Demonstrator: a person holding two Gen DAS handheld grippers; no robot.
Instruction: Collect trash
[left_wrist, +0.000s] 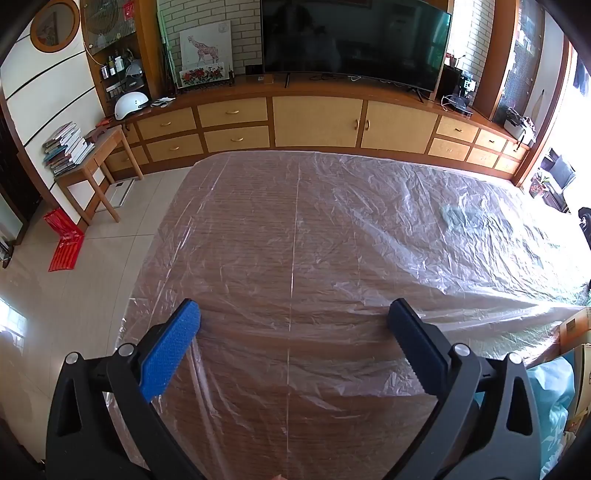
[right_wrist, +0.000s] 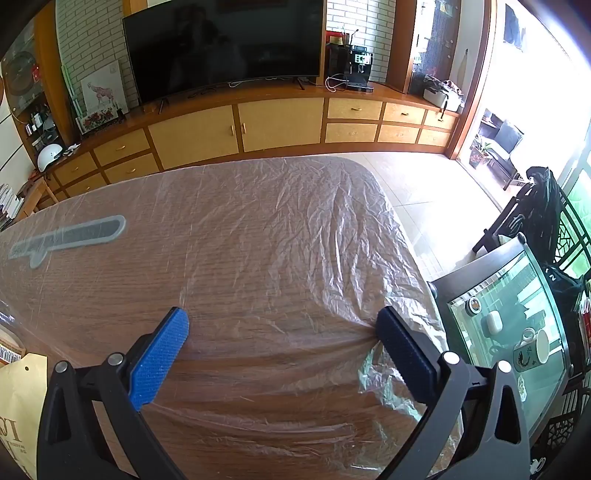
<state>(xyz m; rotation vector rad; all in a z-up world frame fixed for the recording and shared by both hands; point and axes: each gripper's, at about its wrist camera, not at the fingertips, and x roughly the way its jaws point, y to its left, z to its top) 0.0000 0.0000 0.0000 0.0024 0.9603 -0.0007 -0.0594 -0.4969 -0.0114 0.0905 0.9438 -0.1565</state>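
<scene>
Looking along my left claw (left_wrist: 293, 321), I see the wooden table (left_wrist: 258, 236) run far ahead to its rounded far edge, with bare tiled floor (left_wrist: 74, 295) open on the left side. A crinkled clear plastic sheet (left_wrist: 388, 206) covers the whole tabletop and hangs over the near edges. My left claw's blue pads (left_wrist: 170, 350) stand wide apart above the sheet, gripping nothing. My right claw (right_wrist: 282, 325) is likewise spread wide, low over the table's right end, where the sheet bunches beside its right pad; whether they touch, I cannot tell. Right of that end sits a glass-topped side table (right_wrist: 517, 295), with floor open beyond the corner.
</scene>
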